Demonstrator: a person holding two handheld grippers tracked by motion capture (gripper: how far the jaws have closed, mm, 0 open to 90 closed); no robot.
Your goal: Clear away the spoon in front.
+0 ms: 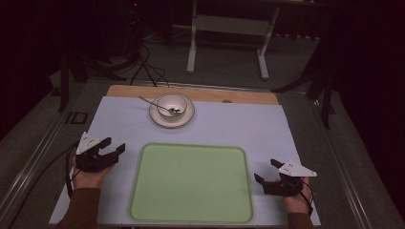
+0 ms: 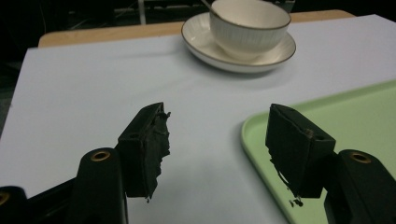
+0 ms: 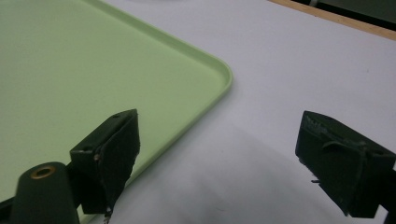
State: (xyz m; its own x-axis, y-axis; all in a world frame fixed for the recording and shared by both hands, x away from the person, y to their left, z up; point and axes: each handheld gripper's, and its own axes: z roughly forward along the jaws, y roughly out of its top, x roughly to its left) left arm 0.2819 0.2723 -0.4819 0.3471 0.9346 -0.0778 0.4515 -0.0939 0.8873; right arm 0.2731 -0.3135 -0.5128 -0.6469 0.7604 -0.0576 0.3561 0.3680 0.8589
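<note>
In the high view, the flat pale-green plastic tray (image 1: 191, 183) lies at lower centre between the left gripper (image 1: 111, 147) and right gripper (image 1: 265, 171), both wide and empty, with the white ribbed bowl (image 1: 172, 105) on its saucer (image 1: 158, 117) above.

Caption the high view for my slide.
Open left claw and right claw flank a green tray; bowl beyond.

Empty green tray (image 1: 191, 183) flat between grippers.

Dim lab: camera stands (image 1: 71, 67), floor cables (image 1: 148, 67)
</note>
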